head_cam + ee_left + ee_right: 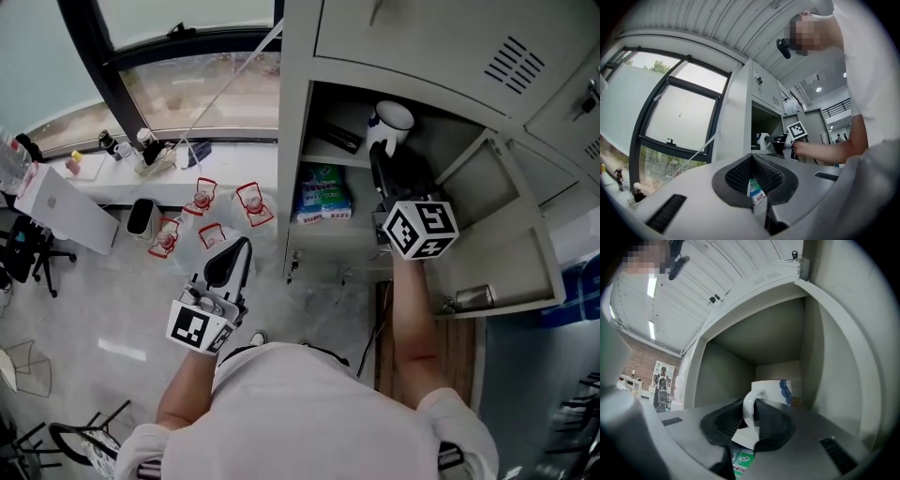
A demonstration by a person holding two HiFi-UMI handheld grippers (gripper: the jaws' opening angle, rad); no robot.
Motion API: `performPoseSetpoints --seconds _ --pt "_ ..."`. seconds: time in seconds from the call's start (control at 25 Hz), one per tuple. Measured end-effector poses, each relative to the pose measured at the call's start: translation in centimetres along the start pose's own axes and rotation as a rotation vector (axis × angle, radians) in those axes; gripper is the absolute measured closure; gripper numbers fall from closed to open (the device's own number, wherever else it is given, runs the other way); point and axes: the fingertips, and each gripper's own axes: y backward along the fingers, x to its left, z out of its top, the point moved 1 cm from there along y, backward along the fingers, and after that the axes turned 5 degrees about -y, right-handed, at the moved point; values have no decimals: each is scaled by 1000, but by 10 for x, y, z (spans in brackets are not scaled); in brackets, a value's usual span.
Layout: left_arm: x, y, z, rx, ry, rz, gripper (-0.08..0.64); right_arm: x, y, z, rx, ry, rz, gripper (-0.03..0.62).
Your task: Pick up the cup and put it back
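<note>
White cup (771, 392) with a blue mark, upright in the upper compartment of the locker (296, 112), its near-side handle pinched by the right gripper (751, 405).

Inside the open locker (300, 112), a cup (391, 120) and dark flat object (342, 139) occupy the upper shelf (322, 153); a green packet (325, 192) lies on the lower shelf (337, 231).

The cup (771, 391) is white with a dark blue mark on its side. The locker (412, 37) is light grey. In the centre of the head view, a packet (323, 192) is green, blue and white. The right gripper (749, 405) and the left gripper (751, 161) are grey with black ribbed pads. Their cubes (419, 228) show black squares on white. At centre left, the jugs (202, 197) have red tops.
</note>
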Motion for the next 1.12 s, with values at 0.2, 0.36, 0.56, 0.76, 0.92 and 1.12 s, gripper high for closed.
performPoseSetpoints --seconds 0.2,0.36,0.56,0.76,0.92,1.12 --pt "5 5 1 10 -10 9 540 5 -9 -1 11 -2 67 534" --pt "8 8 2 14 -15 17 540 13 -14 1 -7 9 144 545" --pt "12 8 3 15 -17 20 540 13 -10 8 -67 -39 192 548" --pt "15 10 2 21 -10 17 540 15 -8 12 -100 -74 215 547" --pt "17 9 3 18 -10 13 540 22 1 26 -138 -80 242 546" --pt "21 11 0 12 -2 10 540 41 33 43 -169 -56 274 546"
